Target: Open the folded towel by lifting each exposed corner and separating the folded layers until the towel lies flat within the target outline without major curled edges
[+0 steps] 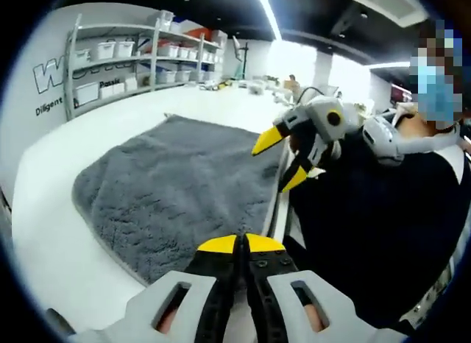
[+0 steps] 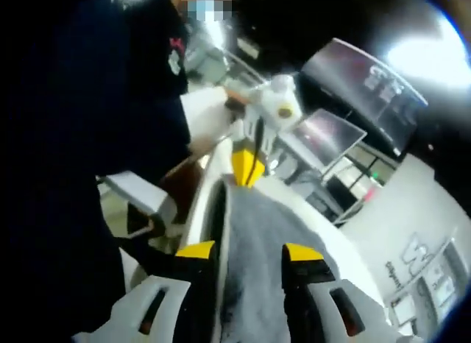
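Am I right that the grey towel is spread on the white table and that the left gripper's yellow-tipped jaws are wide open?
Not quite: the left gripper has its yellow-tipped jaws shut, tips together, as the left gripper view shows. The grey towel is indeed spread on the white table.

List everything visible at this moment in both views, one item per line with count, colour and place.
towel: one, grey, spread on the table, one edge along the table's near side
table: one, white, under the towel
shelving: one rack, grey, holding white bins, against the far wall
screens: two or so, dark, in the background of the right gripper view
person: one, dark top, standing at the table edge
left claw: one, grey with yellow tips, shut, above the towel's near edge
right claw: one, grey with yellow tips, open over the towel edge; also seen in the left gripper view
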A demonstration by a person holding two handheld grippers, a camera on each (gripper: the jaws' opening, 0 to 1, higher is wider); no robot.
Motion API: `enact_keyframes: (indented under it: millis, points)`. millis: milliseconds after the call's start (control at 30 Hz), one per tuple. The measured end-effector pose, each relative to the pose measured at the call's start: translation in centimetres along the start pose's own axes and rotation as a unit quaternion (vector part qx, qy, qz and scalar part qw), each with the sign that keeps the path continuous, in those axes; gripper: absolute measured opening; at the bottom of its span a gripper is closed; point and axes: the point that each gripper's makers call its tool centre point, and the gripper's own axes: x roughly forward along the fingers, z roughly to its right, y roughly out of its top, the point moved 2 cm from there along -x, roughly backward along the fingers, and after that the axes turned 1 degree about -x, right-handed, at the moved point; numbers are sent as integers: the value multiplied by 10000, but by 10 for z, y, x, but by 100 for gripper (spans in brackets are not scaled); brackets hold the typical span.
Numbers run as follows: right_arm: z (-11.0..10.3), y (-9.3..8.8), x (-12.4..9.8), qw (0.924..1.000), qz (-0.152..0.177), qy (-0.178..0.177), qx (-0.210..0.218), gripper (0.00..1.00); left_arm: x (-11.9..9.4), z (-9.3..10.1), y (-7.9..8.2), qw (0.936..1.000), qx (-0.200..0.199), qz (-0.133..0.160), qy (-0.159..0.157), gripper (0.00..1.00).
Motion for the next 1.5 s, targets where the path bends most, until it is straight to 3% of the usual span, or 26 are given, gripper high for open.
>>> enact_keyframes:
  millis: [200, 467, 600, 767, 933, 1167, 1333, 1400, 1500]
  points:
    - [7, 6, 22, 9978, -55, -470, -467, 33, -5, -2, 2, 9999, 23, 103, -24, 2]
    - [9, 11, 39, 9945, -182, -614, -828, 28, -8, -2, 5, 9997, 61, 233, -53, 2]
    - [12, 20, 49, 9877, -181, -745, -1365, 22, -6, -2, 4, 9998, 45, 200, -72, 2]
    - [10, 20, 60, 9857, -287, -742, -1482, 21, -6, -3, 6, 9997, 59, 194, -121, 2]
    - [14, 19, 67, 9795, -428, -919, -1739, 11, -7, -5, 5, 9997, 62, 212, -131, 2]
    - [11, 16, 71, 9797, -506, -906, -1716, 0, -3, -2, 5, 9996, 94, 213, -161, 2]
    - [15, 19, 66, 9830, -478, -1028, -1444, 0, -3, -3, 12, 9961, 769, 439, -52, 3]
    - [17, 21, 63, 9834, -438, -1077, -1396, 0, -4, 0, 12, 9964, 722, 444, -96, 4]
    - [19, 24, 60, 9858, -385, -1100, -1210, 0, -7, -5, 18, 9920, 1115, 586, 129, 13]
